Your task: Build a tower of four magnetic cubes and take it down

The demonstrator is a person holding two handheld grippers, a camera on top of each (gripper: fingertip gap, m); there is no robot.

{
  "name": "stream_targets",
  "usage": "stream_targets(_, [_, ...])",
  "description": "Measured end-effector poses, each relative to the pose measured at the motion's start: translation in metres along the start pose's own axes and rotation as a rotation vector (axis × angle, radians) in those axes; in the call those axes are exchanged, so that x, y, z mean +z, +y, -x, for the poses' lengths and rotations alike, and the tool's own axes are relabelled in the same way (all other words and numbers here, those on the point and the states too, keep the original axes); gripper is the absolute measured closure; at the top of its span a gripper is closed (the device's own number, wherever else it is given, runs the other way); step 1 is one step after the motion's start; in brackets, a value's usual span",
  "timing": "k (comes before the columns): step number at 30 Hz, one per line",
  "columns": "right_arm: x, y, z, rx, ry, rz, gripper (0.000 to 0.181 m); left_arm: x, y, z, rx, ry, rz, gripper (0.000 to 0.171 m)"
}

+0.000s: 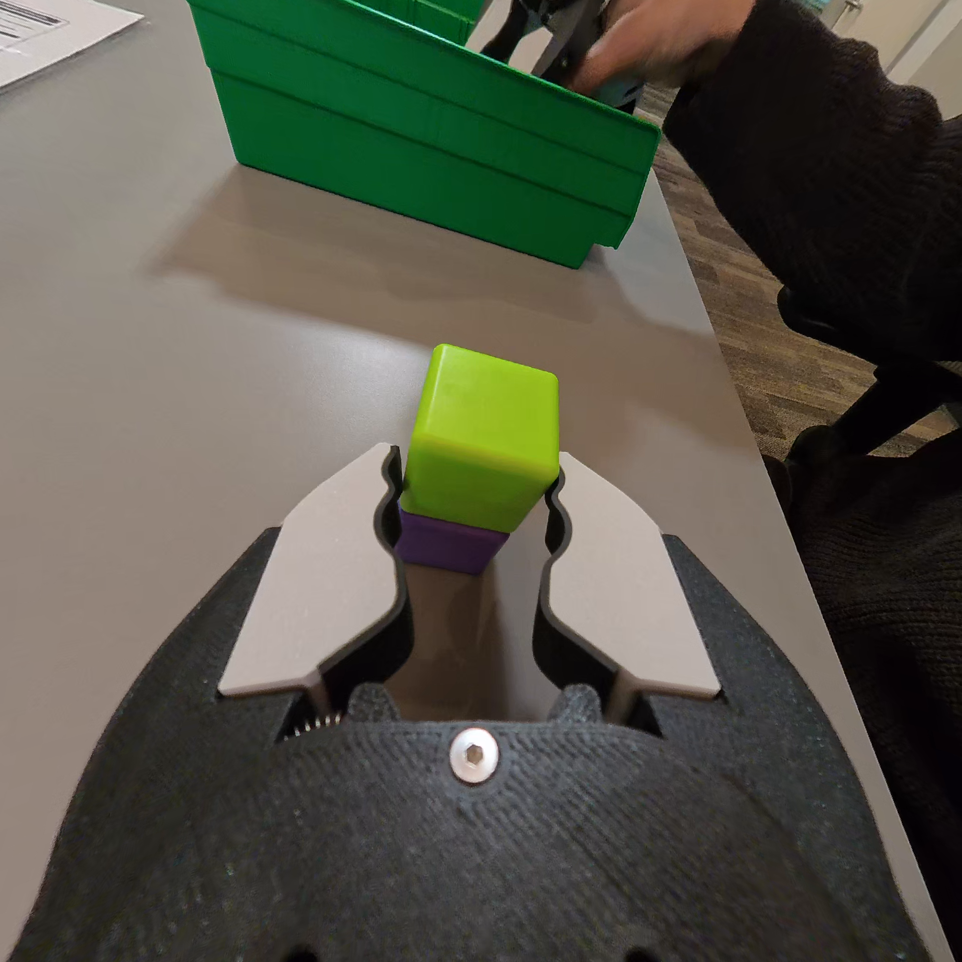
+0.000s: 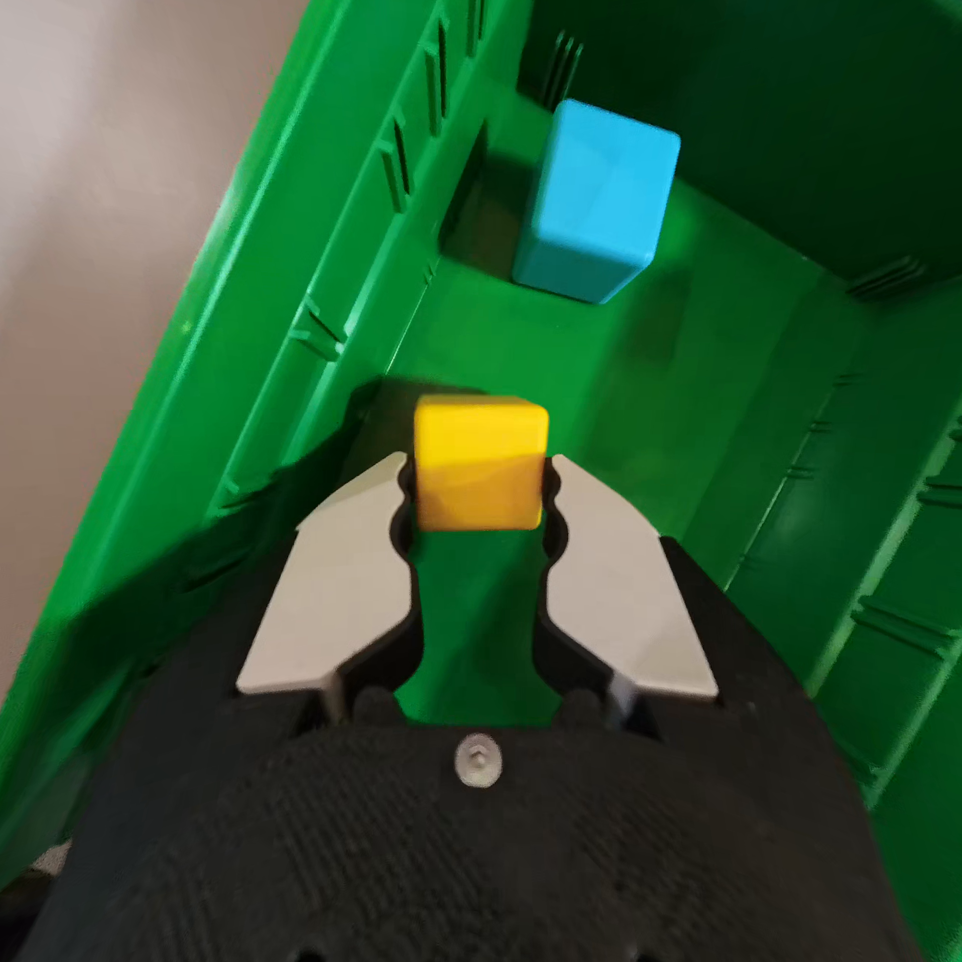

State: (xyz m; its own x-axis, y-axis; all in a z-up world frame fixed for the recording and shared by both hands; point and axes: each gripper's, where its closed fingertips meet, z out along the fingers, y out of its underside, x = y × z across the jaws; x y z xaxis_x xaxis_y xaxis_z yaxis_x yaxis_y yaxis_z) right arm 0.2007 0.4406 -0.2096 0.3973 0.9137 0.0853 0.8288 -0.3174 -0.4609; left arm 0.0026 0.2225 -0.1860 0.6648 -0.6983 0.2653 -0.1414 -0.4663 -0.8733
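Left gripper [image 1: 476, 486]: jaws closed on a lime block [image 1: 481, 437] stacked on a purple block [image 1: 447, 546], over the grey worktop [image 1: 156, 364], well short of the green bin [image 1: 432, 156].

Right gripper [image 2: 479, 489]: jaws pinching a yellow block [image 2: 480, 460] inside the green bin [image 2: 650, 442]. Can't tell if it's touching the floor. Blue block [image 2: 593, 203] sits farther in, near the wall.

Paper sheet [image 1: 47, 36] at the far corner.

smooth plastic lime block [image 1: 481, 437], glossy green plastic bin [image 2: 598, 364], matt grey table [image 1: 156, 338]
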Motion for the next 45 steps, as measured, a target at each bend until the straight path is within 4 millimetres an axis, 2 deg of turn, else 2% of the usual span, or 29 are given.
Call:
stream_targets(7, [-0.019, -0.013, -0.003, 0.005, 0.026, -0.063, 0.123, 0.0, 0.0, 0.0, -0.001, 0.001, 0.0, 0.119])
stream_targets(9, [-0.034, -0.025, -0.005, 0.001, 0.054, -0.125, 0.12, 0.0, 0.0, 0.0, -0.006, 0.004, 0.0, 0.118])
stream_targets(11, [-0.056, -0.05, 0.003, -0.022, 0.049, -0.255, 0.12, 0.0, 0.002, 0.0, -0.022, 0.008, 0.008, 0.117])
stream_targets(13, [-0.084, -0.082, 0.023, -0.077, 0.017, -0.424, 0.121, 0.001, 0.003, 0.0, -0.014, -0.007, 0.019, 0.113])
stream_targets(15, [-0.111, -0.109, 0.054, -0.159, -0.038, -0.58, 0.122, 0.003, 0.006, 0.0, -0.007, -0.019, 0.042, 0.099])
stream_targets(17, [-0.132, -0.131, 0.095, -0.248, -0.121, -0.714, 0.121, 0.004, 0.012, 0.0, -0.012, -0.027, 0.082, 0.091])
stream_targets(19, [-0.142, -0.145, 0.14, -0.325, -0.219, -0.819, 0.121, 0.004, 0.017, 0.003, -0.02, -0.044, 0.113, 0.088])
stream_targets(21, [-0.139, -0.153, 0.183, -0.372, -0.322, -0.853, 0.121, 0.004, 0.018, 0.004, -0.031, -0.049, 0.122, 0.088])
stream_targets(23, [-0.124, -0.155, 0.218, -0.383, -0.421, -0.83, 0.115, 0.005, 0.023, 0.008, -0.057, -0.065, 0.149, 0.09])
stream_targets(25, [-0.102, -0.154, 0.242, -0.372, -0.484, -0.797, 0.109, 0.006, 0.03, 0.009, -0.089, -0.065, 0.197, 0.092])
stream_targets(28, [-0.069, -0.147, 0.262, -0.332, -0.548, -0.729, 0.102, 0.008, 0.036, 0.011, -0.096, -0.084, 0.24, 0.095])
stream_targets(31, [-0.042, -0.141, 0.267, -0.311, -0.544, -0.686, 0.101, 0.009, 0.038, 0.011, -0.078, -0.091, 0.256, 0.104])
stream_targets(34, [-0.028, -0.138, 0.267, -0.305, -0.537, -0.683, 0.101, 0.01, 0.04, 0.01, -0.061, -0.097, 0.271, 0.113])
stream_targets(43, [-0.004, -0.126, 0.277, -0.376, -0.548, -0.684, 0.114, 0.012, 0.042, 0.009, -0.018, -0.109, 0.293, 0.119])
stream_targets(45, [-0.005, -0.124, 0.282, -0.403, -0.567, -0.693, 0.126, 0.013, 0.042, 0.01, 0.002, -0.116, 0.3, 0.119])
